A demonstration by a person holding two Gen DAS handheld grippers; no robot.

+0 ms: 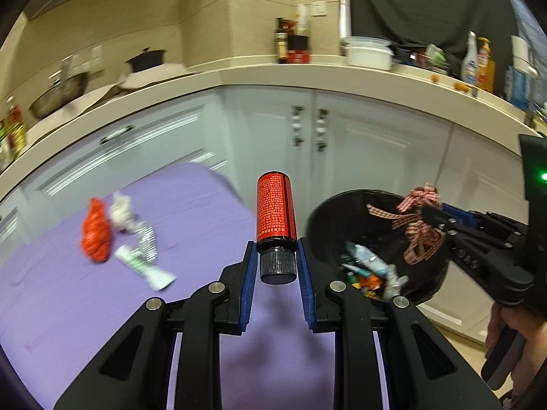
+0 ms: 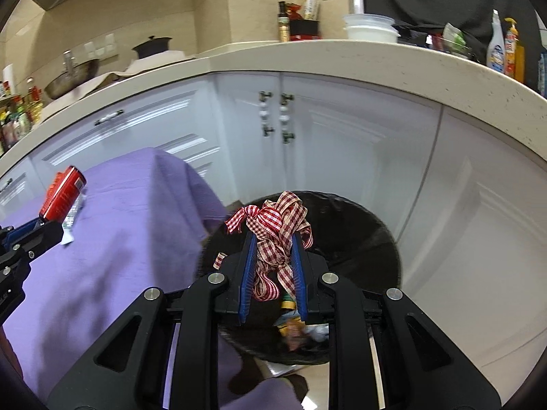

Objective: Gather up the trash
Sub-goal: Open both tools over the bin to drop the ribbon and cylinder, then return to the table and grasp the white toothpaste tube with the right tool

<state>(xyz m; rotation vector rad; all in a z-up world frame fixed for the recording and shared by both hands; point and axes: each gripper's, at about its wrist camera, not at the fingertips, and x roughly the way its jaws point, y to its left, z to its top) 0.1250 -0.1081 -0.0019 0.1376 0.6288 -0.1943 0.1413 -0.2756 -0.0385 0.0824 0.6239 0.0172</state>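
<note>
Left tongs clamped on red bottle by its neck, above purple surface; right tongs pinching checked ribbon over black bin. Risk: bottle pivoting loose; ribbon snagging on release.

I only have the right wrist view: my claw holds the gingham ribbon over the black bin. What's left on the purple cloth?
Observer: Four pieces lie together on the purple cloth: a crumpled red wrapper, a white wad, a crinkled silvery piece and a white and green tube.
Operator: How does the left claw hold that red bottle?
Observer: The left claw pinches the red bottle just above its black cap, bottom pointing away.
Operator: Is the ribbon really over the bin?
Observer: Yes, from the left the ribbon hangs from the right claw over the bin opening, above trash inside.
</note>
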